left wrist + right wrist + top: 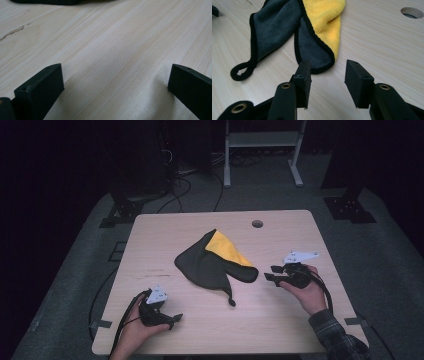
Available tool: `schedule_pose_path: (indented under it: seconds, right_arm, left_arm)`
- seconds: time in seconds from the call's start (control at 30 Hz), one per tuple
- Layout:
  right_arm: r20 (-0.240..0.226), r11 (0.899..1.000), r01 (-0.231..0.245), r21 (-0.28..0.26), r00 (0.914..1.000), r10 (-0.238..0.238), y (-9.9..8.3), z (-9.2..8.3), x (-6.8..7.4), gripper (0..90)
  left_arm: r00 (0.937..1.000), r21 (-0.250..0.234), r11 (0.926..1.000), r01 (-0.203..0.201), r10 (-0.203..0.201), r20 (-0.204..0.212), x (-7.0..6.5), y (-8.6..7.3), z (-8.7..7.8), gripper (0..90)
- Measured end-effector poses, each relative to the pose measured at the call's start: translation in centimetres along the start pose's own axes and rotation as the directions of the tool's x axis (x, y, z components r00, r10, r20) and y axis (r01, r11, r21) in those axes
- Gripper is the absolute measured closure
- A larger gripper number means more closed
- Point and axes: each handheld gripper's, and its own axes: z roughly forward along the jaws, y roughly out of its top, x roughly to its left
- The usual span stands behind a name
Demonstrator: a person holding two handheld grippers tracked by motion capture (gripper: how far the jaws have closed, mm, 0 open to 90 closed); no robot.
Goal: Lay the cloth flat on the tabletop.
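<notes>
Two grippers: both apart from the cloth
Left gripper: jaws wide, nothing between, over bare table
Right gripper: jaws half-spread, nothing gripped, just beside cloth's edge

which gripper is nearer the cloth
Right. The right gripper sits just off the cloth's rounded corner, not touching; the left gripper is farther, toward the table's near edge.
</notes>
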Motion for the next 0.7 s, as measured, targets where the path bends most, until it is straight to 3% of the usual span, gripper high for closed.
schedule_pose_path:
  seconds: [0.13,0.47,0.7]
  right_arm:
    - [-0.013,1.0,0.025,-0.008,0.9996,-0.025,0.9,1.1,0.1,57.7]
    - [-0.053,0.997,0.065,0.038,0.9966,-0.062,2.2,5.3,0.7,55.3]
    - [-0.056,0.992,0.104,0.068,0.9933,-0.101,3.4,7.9,0.8,53.6]
  left_arm:
    - [1.0,0.0,1.0,0.0,0.0,0.0,-0.1,0.0,0.0,0.0]
    - [1.0,-0.001,1.0,-0.004,0.004,0.003,-0.1,0.0,0.0,0.0]
    - [1.0,0.001,1.0,-0.006,0.006,0.006,0.0,0.0,0.0,0.0]
